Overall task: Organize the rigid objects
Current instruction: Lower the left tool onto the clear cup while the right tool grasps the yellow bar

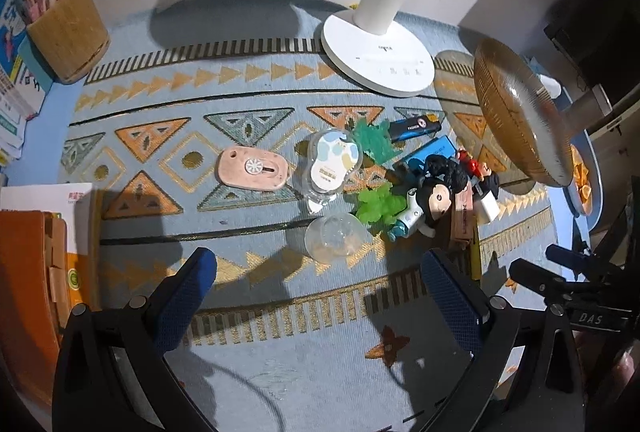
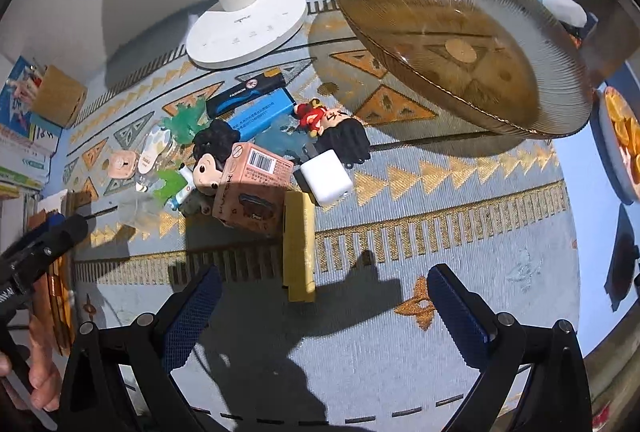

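Though near, clutter point(image 2: 256, 167) beyond right claw point(image 2: 324, 312)

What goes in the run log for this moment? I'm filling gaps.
left tool: open, empty | right tool: open, empty | amber glass plate: off the mat, tilted | clutter pile: unsorted

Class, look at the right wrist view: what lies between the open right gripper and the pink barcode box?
Only a yellow block on the patterned mat lies between the right gripper and the pink box.
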Action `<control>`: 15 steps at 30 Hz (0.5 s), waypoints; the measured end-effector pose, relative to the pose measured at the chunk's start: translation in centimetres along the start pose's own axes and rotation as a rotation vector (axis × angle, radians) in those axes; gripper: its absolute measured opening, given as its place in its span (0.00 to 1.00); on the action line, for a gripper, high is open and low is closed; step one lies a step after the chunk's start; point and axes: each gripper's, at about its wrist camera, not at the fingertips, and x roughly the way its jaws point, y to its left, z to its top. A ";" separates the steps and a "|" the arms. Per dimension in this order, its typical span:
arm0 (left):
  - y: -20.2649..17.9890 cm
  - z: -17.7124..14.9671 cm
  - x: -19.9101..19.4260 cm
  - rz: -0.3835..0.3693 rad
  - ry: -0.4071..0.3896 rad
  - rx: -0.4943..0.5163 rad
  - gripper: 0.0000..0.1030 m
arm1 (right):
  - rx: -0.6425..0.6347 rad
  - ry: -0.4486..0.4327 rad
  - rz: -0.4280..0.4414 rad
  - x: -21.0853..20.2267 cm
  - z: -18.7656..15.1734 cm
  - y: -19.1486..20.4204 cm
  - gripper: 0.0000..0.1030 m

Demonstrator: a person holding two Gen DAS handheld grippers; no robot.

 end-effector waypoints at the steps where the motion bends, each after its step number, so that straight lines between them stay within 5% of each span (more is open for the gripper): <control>1: -0.2 0.0 0.0 0.003 0.001 0.004 0.99 | -0.002 -0.002 0.000 -0.1 0.0 -0.1 0.99; 12: -0.7 -1.1 0.7 0.040 0.028 -0.028 0.99 | -0.058 0.050 0.004 1.8 1.0 -0.3 0.99; 15: 0.3 -1.3 0.8 0.001 0.032 -0.089 0.99 | -0.063 0.080 0.029 2.8 1.1 -0.3 0.98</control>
